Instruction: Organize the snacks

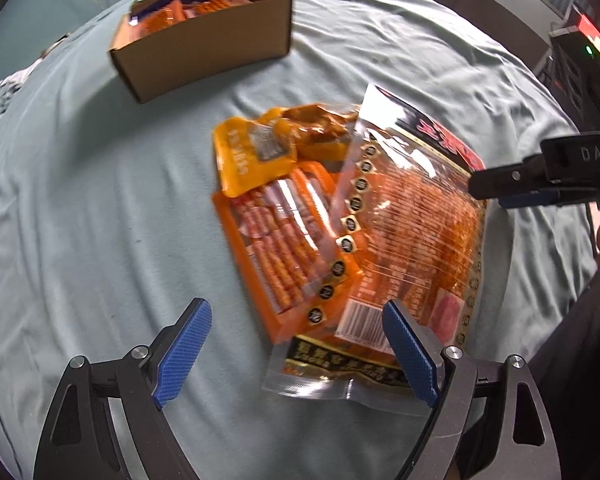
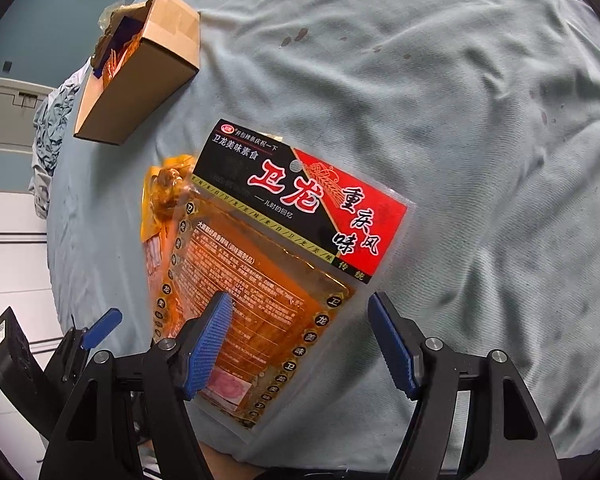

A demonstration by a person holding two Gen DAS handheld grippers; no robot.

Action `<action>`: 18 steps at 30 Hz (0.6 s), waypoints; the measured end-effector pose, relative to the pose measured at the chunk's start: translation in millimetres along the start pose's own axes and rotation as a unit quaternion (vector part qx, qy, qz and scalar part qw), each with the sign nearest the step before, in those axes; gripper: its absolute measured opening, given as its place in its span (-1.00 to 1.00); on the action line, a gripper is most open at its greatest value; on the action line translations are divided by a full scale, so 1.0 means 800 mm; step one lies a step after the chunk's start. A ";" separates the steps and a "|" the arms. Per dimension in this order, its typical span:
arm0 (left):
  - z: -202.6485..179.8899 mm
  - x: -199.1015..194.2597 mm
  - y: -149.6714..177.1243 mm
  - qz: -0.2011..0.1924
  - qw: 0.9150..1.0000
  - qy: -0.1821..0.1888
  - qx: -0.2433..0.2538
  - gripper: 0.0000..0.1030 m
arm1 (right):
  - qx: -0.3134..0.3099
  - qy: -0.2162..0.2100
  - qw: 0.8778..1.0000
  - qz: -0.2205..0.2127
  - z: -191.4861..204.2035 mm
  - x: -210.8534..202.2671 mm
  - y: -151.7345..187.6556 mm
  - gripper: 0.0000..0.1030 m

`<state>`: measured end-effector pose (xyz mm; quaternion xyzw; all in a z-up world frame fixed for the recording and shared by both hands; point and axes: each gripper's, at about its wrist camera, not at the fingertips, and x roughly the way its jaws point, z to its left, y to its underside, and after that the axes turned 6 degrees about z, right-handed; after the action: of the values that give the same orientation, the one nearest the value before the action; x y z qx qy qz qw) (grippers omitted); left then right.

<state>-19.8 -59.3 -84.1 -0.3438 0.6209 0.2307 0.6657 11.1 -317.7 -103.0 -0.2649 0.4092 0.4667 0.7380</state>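
A pile of snack packets lies on the grey-blue cloth. On top is a large clear packet with a red and black header [image 2: 284, 240], which also shows in the left wrist view [image 1: 412, 232]. Under it lie an orange packet of sticks [image 1: 276, 240] and a yellow-orange packet [image 1: 252, 152]. A cardboard box [image 1: 204, 52] holding more orange snacks stands beyond the pile; it also shows in the right wrist view [image 2: 140, 76]. My left gripper [image 1: 296, 348] is open and empty, just above the pile's near end. My right gripper [image 2: 300, 340] is open and empty over the large packet's lower edge.
The cloth-covered table [image 2: 460, 120] is wrinkled and stained. Crumpled fabric [image 2: 52, 136] hangs at its left edge. Dark equipment with a green light [image 1: 580, 60] stands past the table's right side. The left gripper shows at the lower left in the right wrist view [image 2: 100, 328].
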 end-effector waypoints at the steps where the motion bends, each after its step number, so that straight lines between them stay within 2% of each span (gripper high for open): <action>1: -0.003 0.003 -0.002 0.003 1.000 0.001 0.005 0.72 | -0.001 0.003 1.000 0.001 0.001 0.001 -0.001 0.36; 5: -0.011 0.014 -0.006 0.014 1.000 0.008 0.019 0.72 | -0.005 -0.001 1.000 0.015 0.001 0.010 -0.003 0.36; 9: -0.010 0.017 -0.008 0.024 0.999 0.040 0.013 0.64 | -0.014 0.004 1.000 0.020 0.006 0.016 -0.005 0.36; 11: -0.009 0.018 -0.008 0.035 0.997 0.069 0.003 0.28 | -0.022 0.001 0.999 0.025 0.010 0.019 -0.006 0.36; 12: -0.010 0.016 -0.008 0.036 0.996 0.076 -0.001 0.22 | -0.027 -0.001 0.999 0.029 0.012 0.021 -0.006 0.36; 14: -0.013 0.012 -0.008 0.030 0.998 0.063 0.003 -0.17 | -0.040 -0.005 0.999 0.036 0.018 0.025 -0.004 0.36; 15: -0.013 0.010 -0.007 0.028 0.998 0.053 0.006 -0.28 | -0.049 -0.004 0.998 0.039 0.022 0.027 -0.003 0.36; 16: -0.013 0.010 -0.007 0.026 0.998 0.050 0.005 -0.61 | -0.055 0.001 0.998 0.039 0.025 0.028 -0.002 0.36; 17: -0.011 0.009 -0.007 0.027 0.998 0.049 0.000 -0.79 | -0.062 0.010 0.997 0.038 0.028 0.029 -0.002 0.36; 18: -0.007 0.009 -0.007 0.028 0.998 0.054 -0.009 -0.84 | -0.063 0.013 0.997 0.039 0.029 0.030 -0.002 0.36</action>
<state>-18.5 -67.9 -89.9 -0.3445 0.6629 0.2359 0.6215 26.4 -289.3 -110.9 -0.3012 0.3982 0.5164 0.6957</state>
